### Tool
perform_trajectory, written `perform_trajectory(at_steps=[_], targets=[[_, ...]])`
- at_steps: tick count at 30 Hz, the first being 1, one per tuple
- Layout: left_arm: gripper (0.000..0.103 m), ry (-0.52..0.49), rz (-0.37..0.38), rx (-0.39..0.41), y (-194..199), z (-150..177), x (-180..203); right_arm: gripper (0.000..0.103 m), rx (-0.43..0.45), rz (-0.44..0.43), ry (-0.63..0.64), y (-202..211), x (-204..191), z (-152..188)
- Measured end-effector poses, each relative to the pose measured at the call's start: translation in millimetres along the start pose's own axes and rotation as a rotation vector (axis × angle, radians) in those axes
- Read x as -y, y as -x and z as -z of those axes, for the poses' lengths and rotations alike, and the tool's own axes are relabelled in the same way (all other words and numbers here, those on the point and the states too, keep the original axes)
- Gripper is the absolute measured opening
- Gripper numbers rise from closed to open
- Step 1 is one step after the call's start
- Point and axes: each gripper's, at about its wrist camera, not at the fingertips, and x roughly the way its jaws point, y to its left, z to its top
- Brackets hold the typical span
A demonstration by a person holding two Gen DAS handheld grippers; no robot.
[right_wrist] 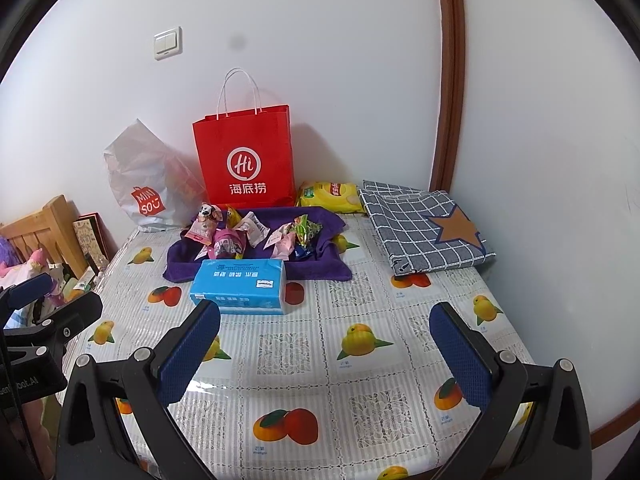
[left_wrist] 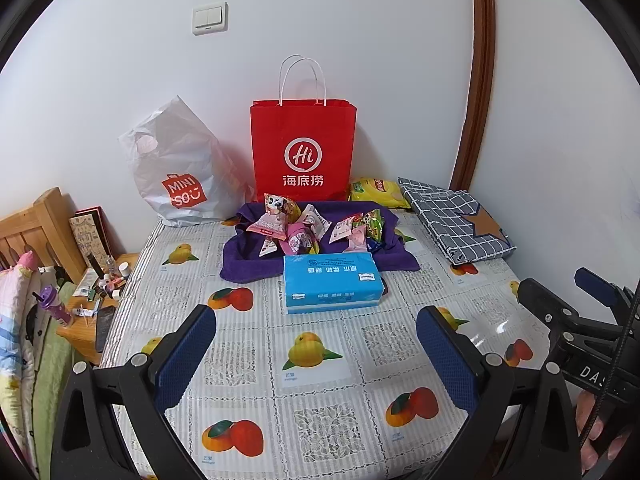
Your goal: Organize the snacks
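Several small snack packets lie in a heap on a purple towel at the far middle of the table. A yellow snack bag lies behind the towel, to the right of a red paper bag. A blue tissue pack sits in front of the towel. My left gripper is open over the near tablecloth, holding nothing. My right gripper is open too, well short of the snacks.
A white plastic shopping bag leans on the wall at the back left. A folded checked cloth lies at the back right. A bedside stand with bottles sits left of the table. The fruit-print tablecloth covers the table.
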Motion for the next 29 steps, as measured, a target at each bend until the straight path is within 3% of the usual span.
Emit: perform_trajectory(at_steps=[29], targets=[[0.102, 0.01, -0.027, -0.012, -8.1, -3.1, -2.0, 0.103, -0.004, -0.002, 0.012, -5.4, -2.3, -3.5]])
